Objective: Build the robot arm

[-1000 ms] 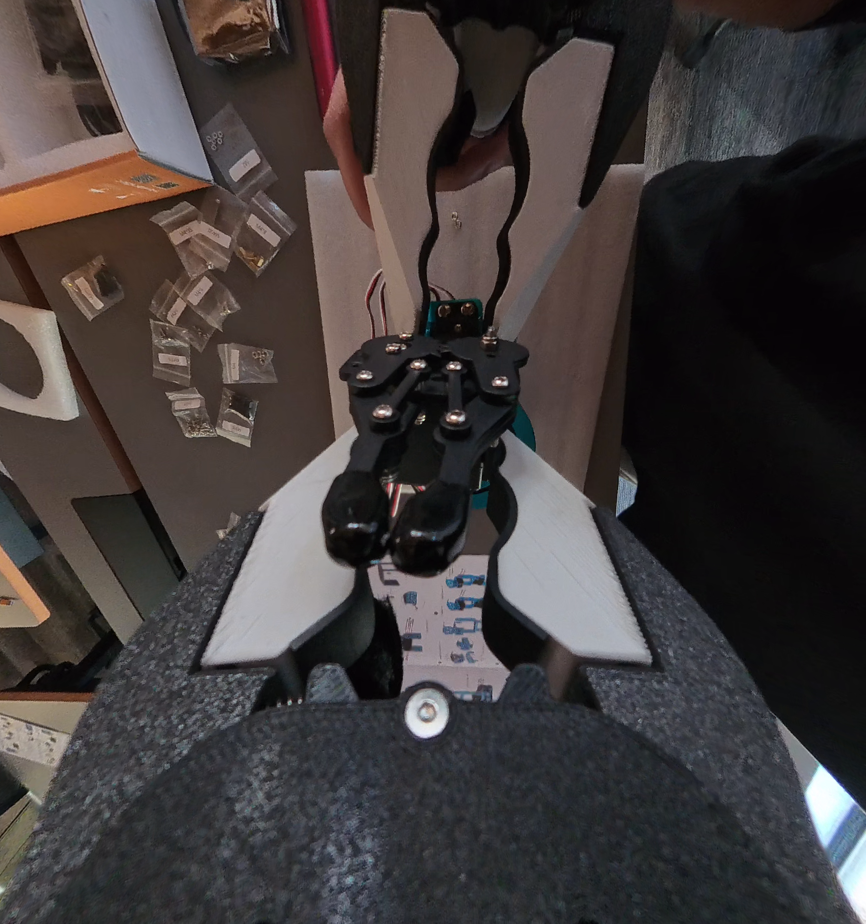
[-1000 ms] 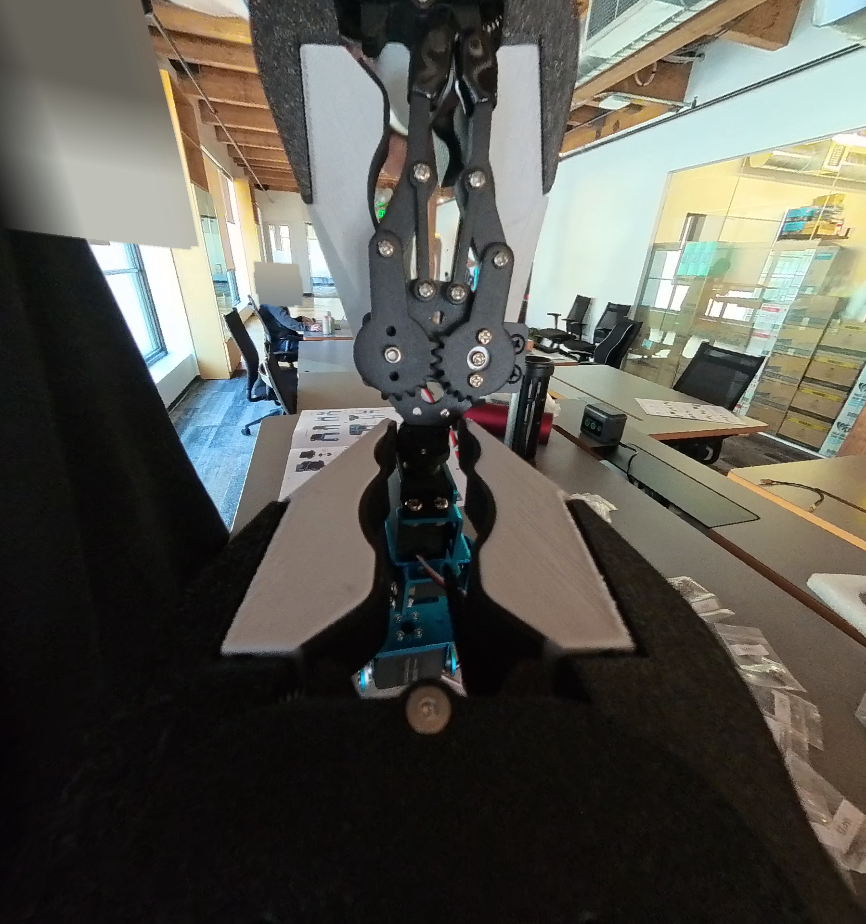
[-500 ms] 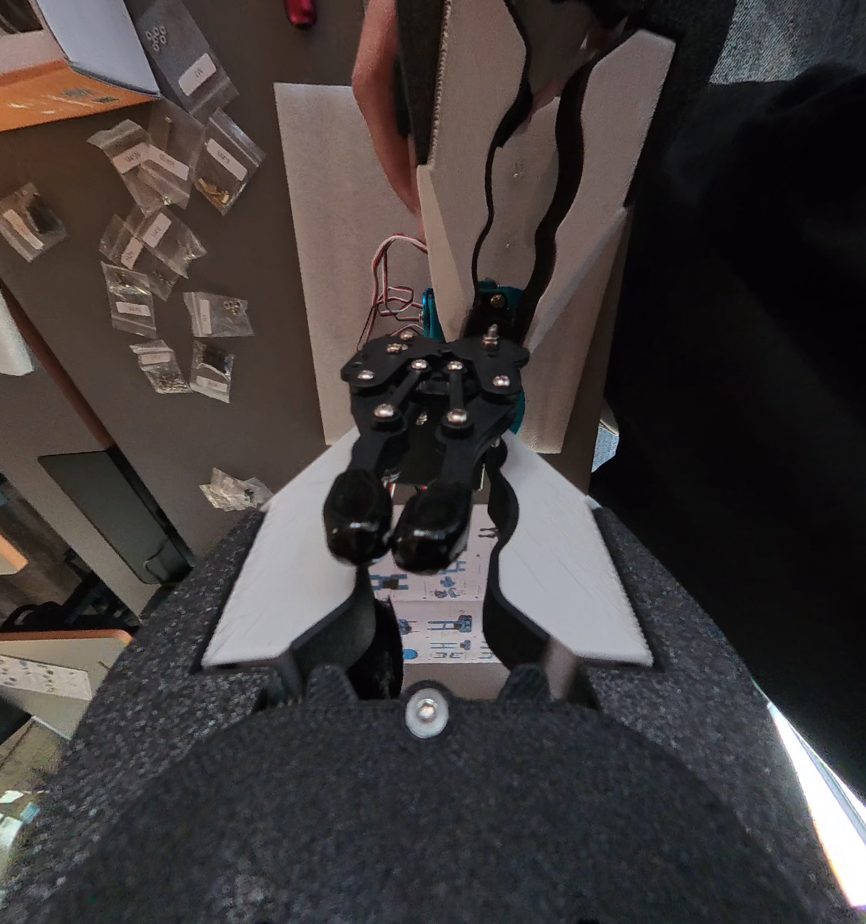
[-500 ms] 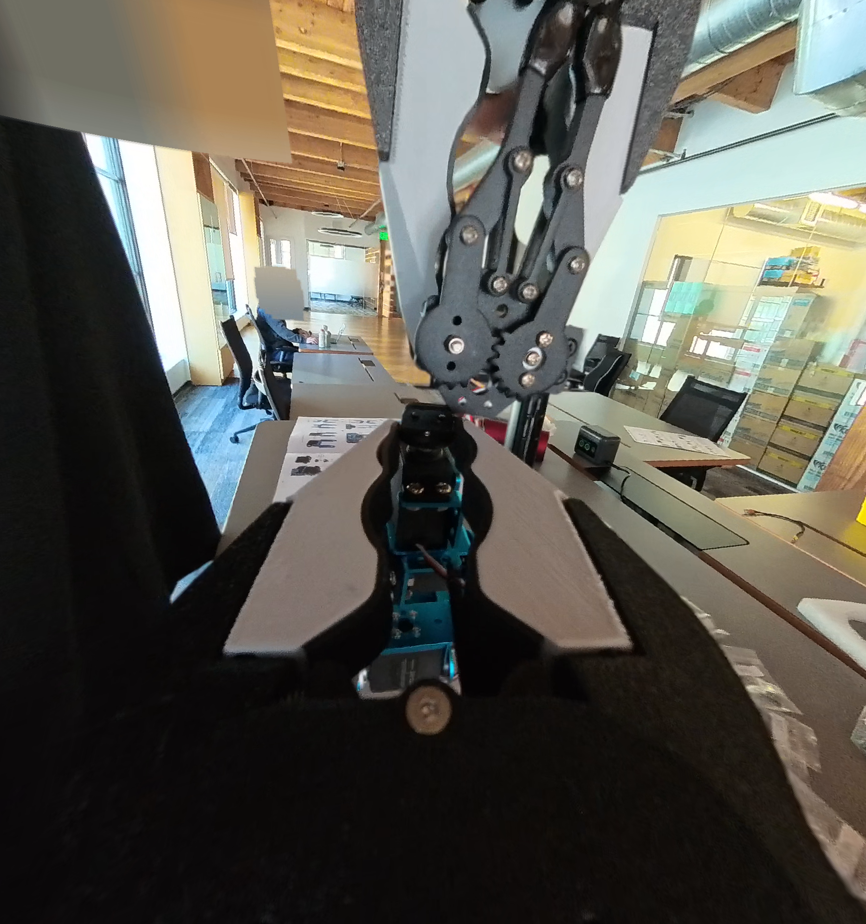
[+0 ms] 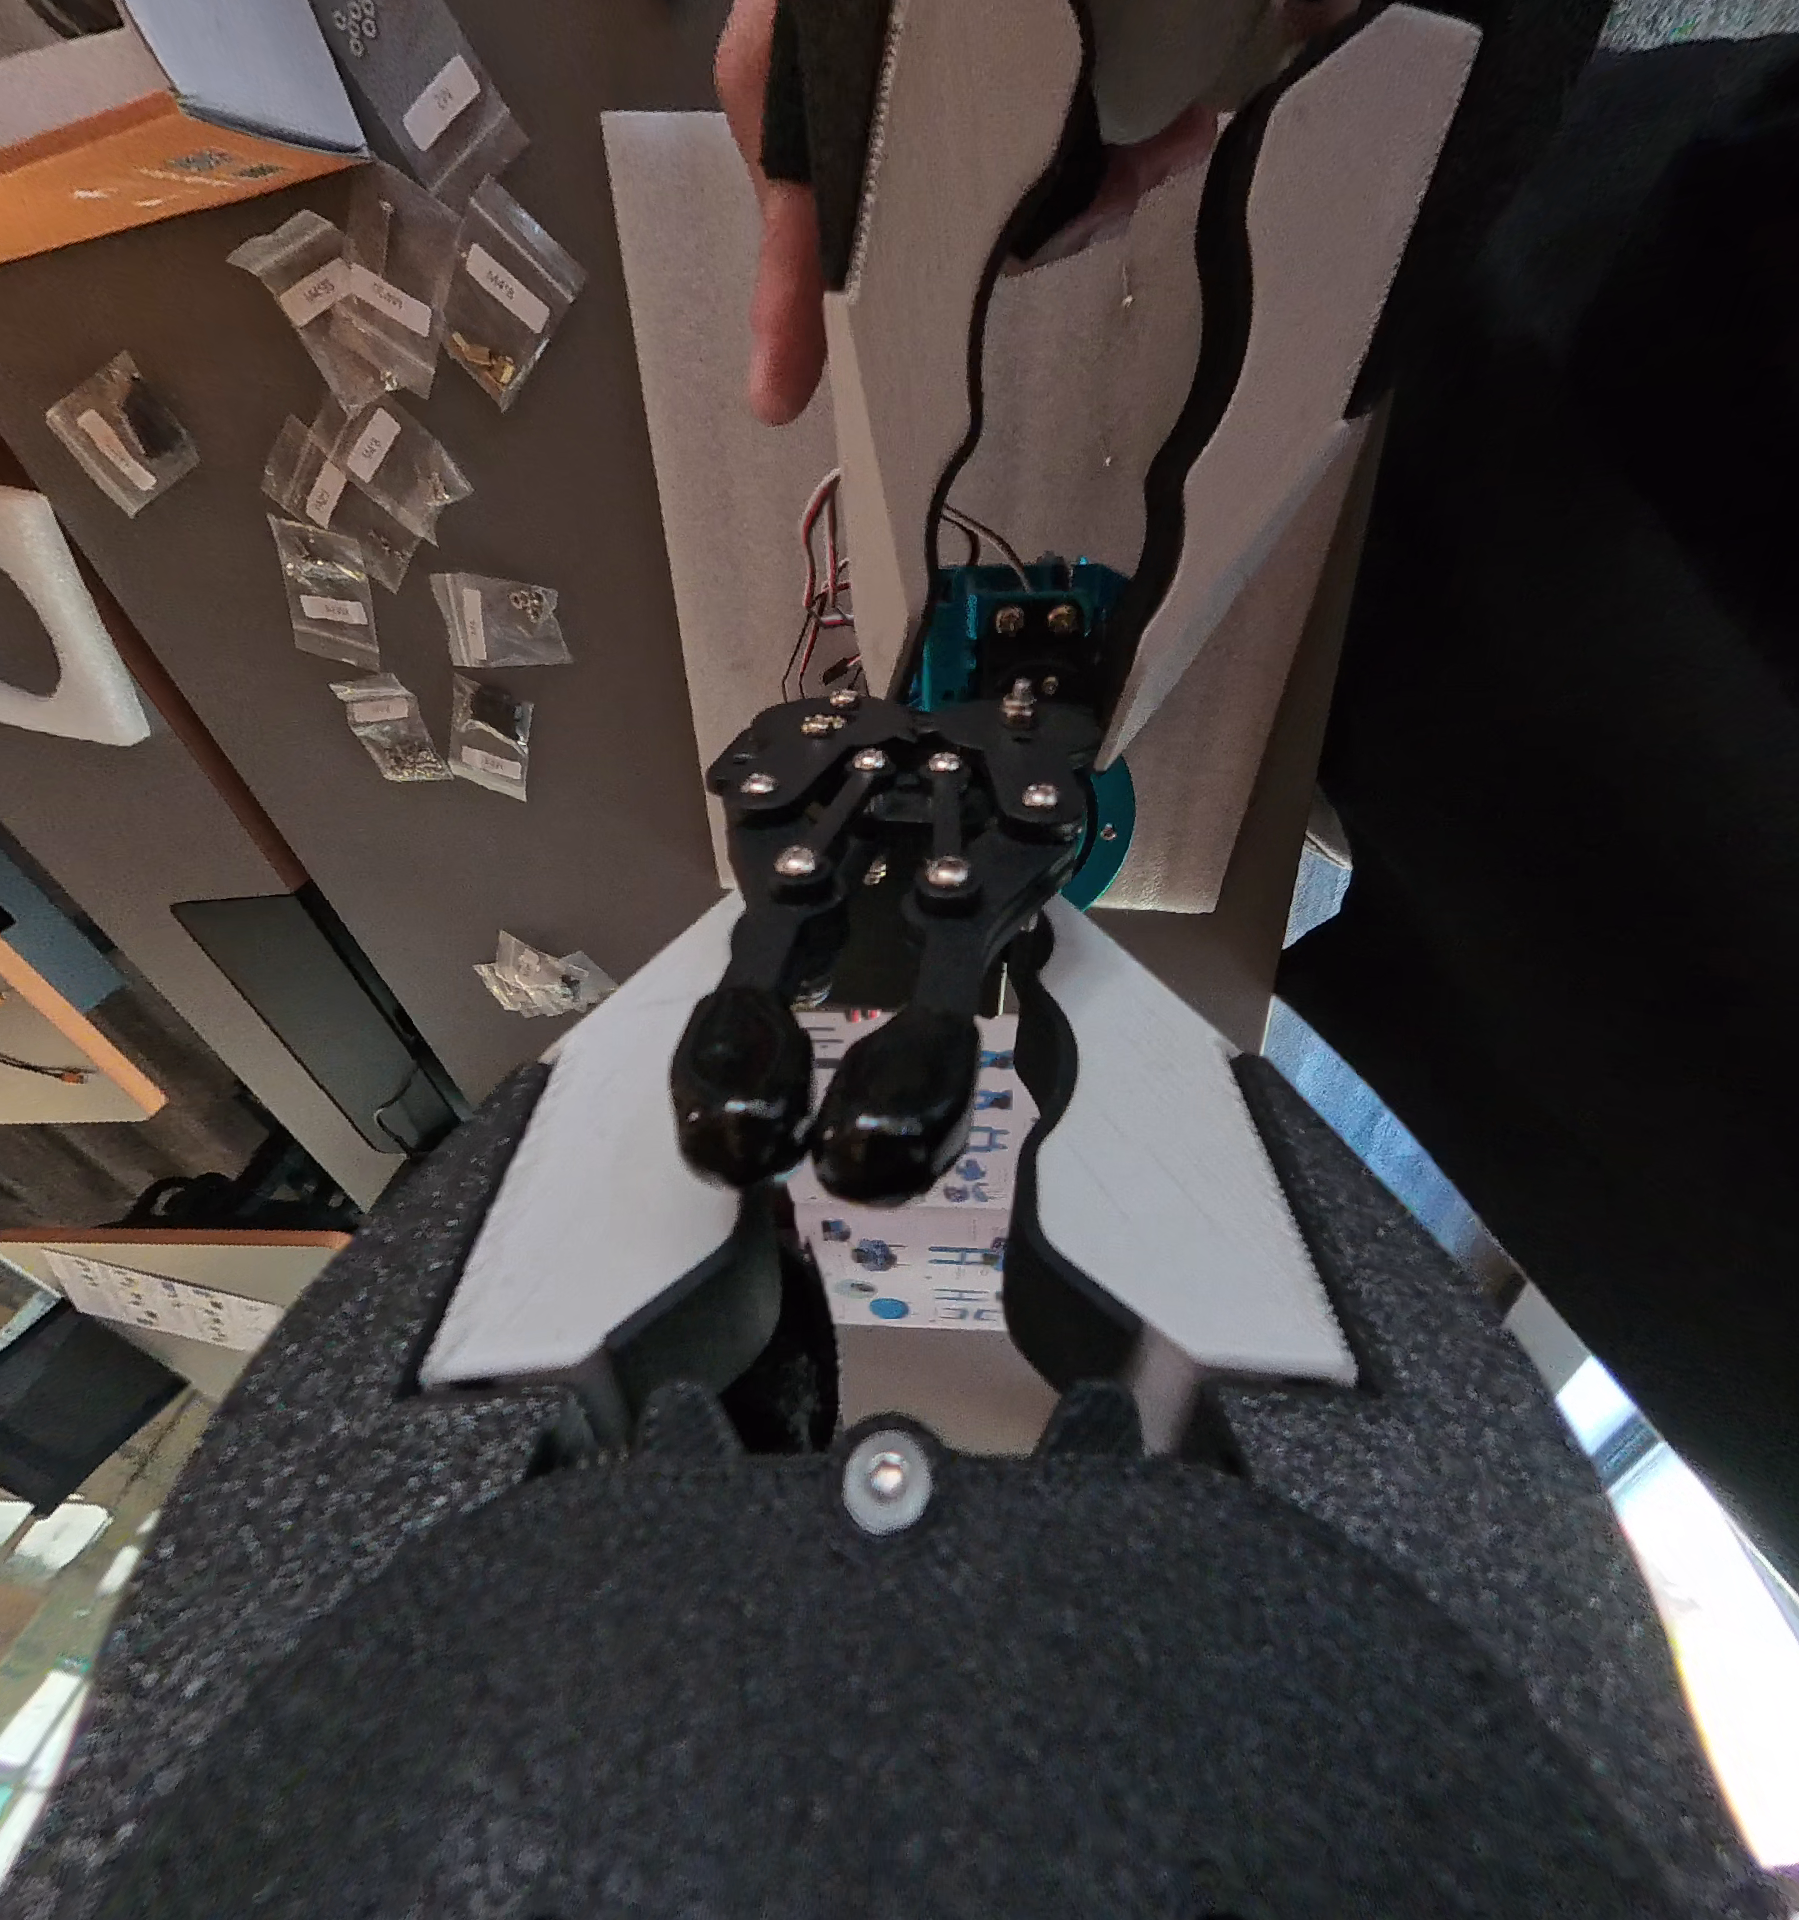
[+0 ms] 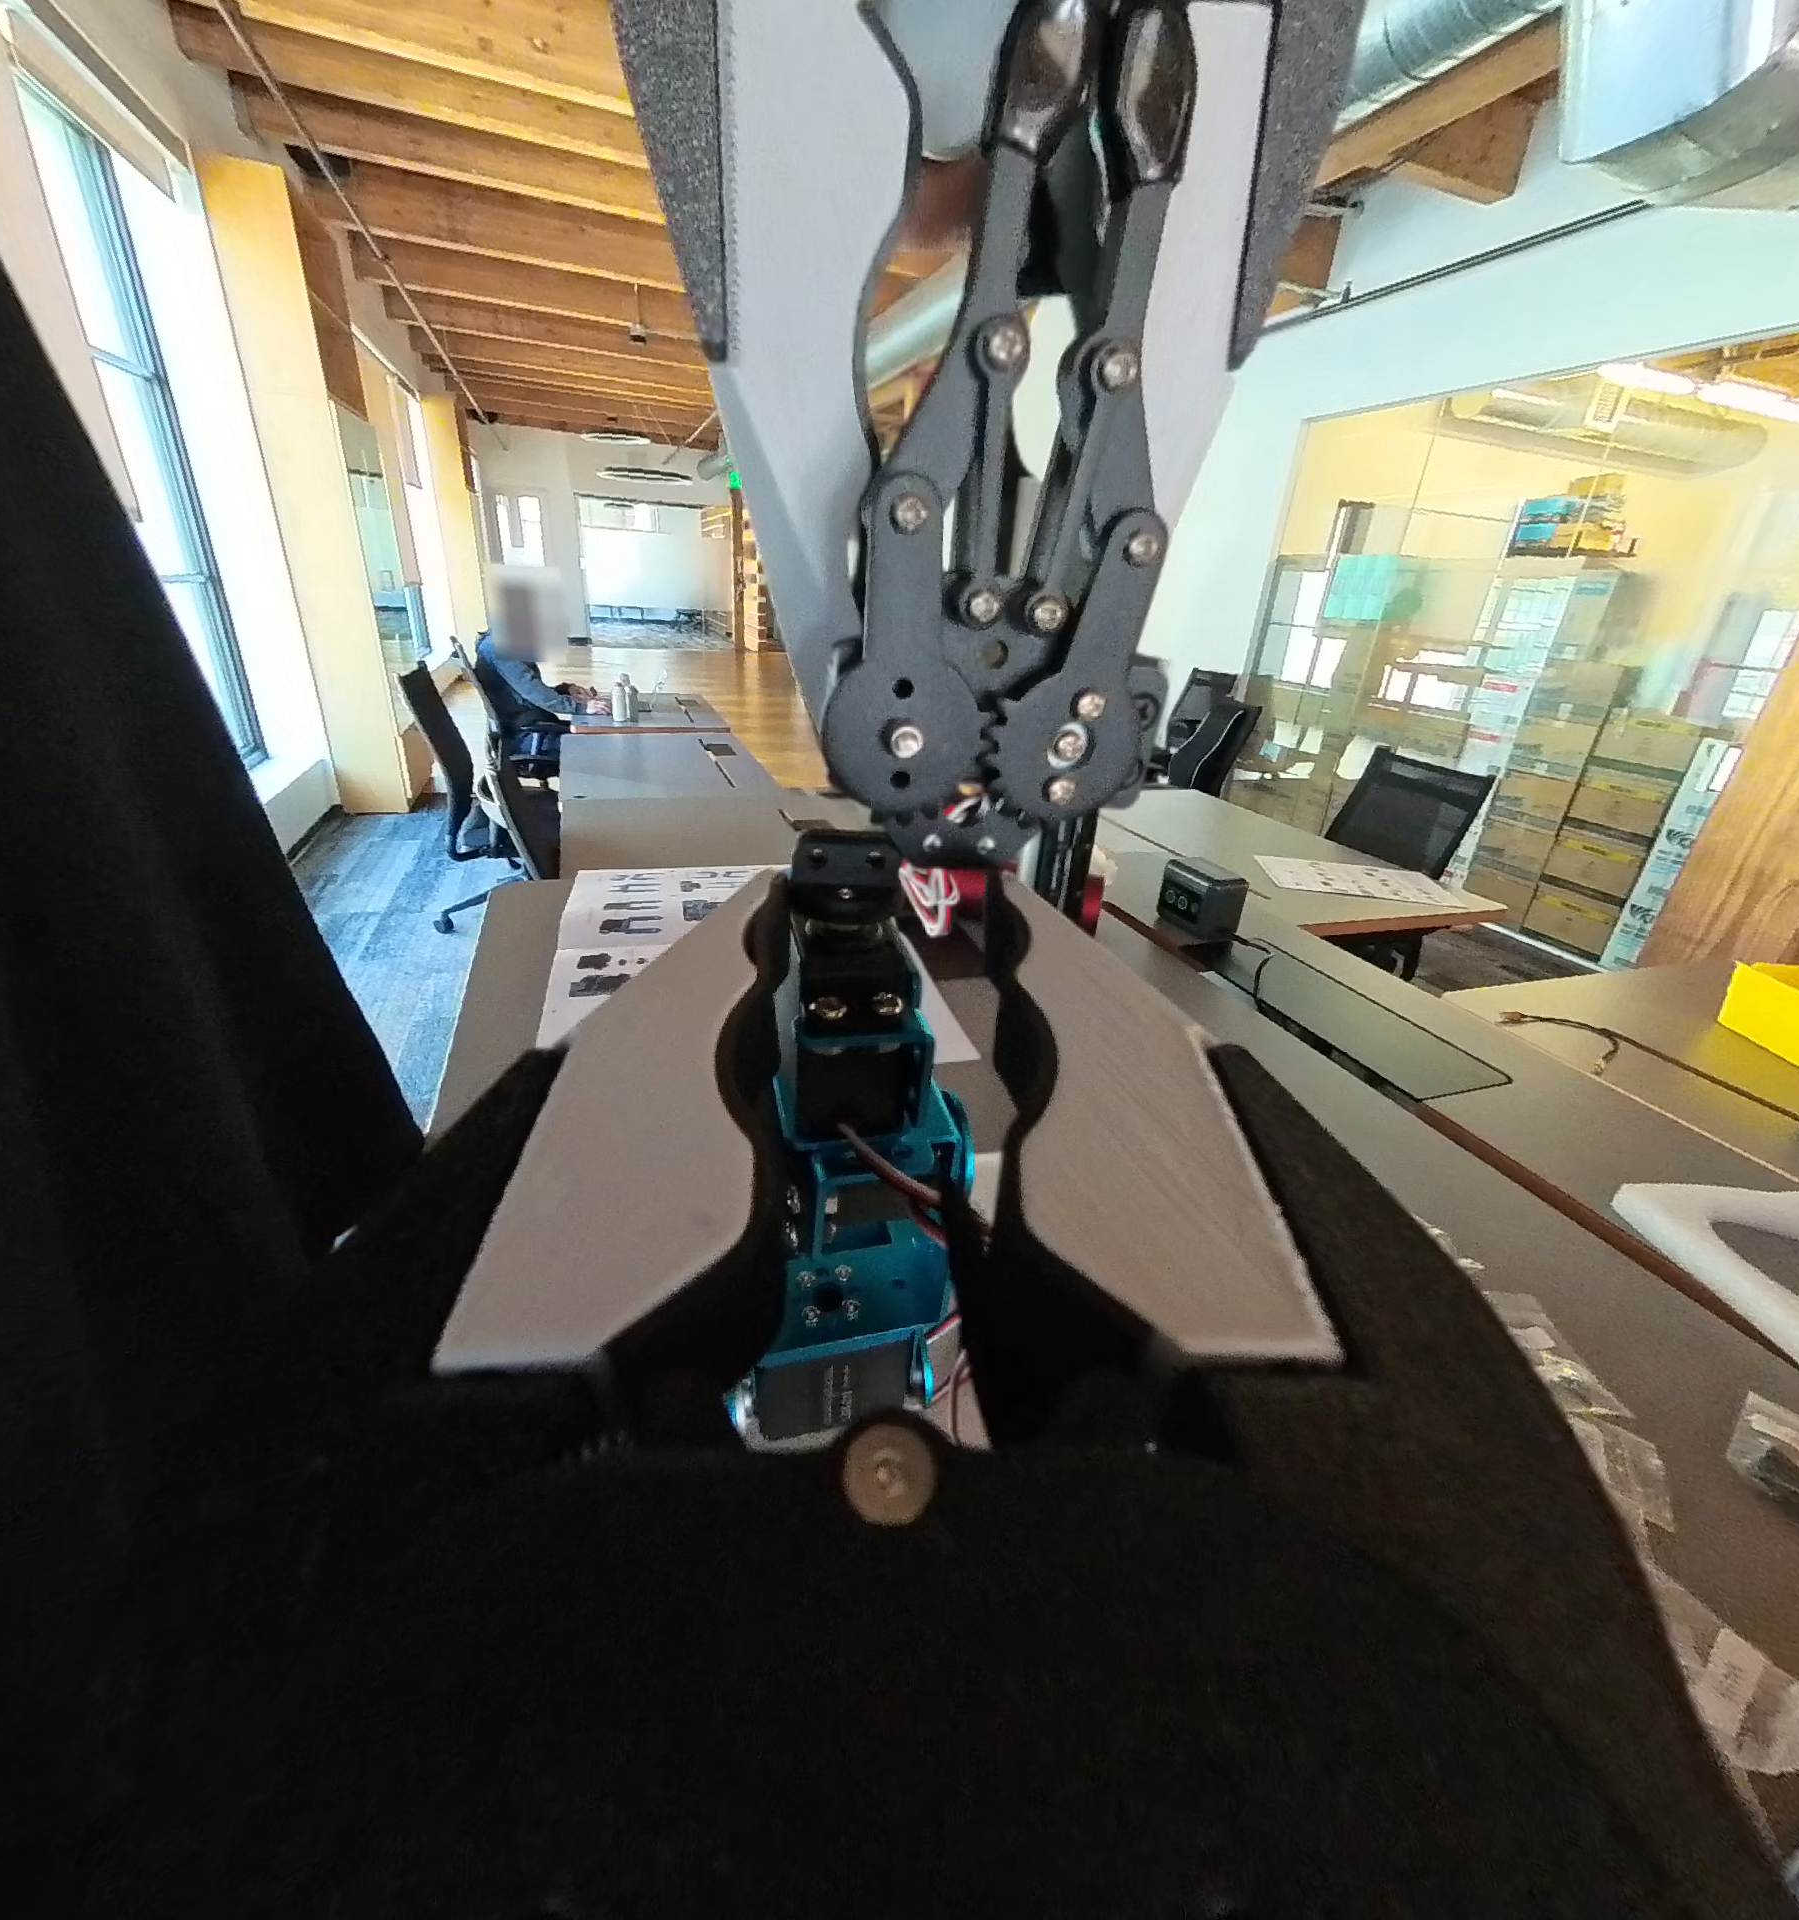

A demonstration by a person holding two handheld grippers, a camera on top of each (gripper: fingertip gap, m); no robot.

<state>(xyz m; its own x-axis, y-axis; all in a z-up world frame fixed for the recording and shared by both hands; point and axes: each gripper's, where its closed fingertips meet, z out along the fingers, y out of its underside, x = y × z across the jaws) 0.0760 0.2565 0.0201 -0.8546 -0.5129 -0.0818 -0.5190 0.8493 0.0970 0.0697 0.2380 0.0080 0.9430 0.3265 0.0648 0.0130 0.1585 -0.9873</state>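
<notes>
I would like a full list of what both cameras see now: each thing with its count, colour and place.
black claw: 1, black, tips between the left gripper's fingers
servo arm: 1, teal and black, between the right gripper's fingers
hardware bags: many, clear, on the table
foam piece: 1, white with a round cutout, beside the bags
foam sheet: 1, white, under the grippers
printed sheet: 1, white and blue, below the claw
box: 1, orange and white, beyond the bags
yellow bin: 1, far table
seated person: 1, distant desk
table: 1, dark grey
left gripper: shut on the claw
right gripper: shut on the servo arm
hand: 1, on the right gripper
</notes>
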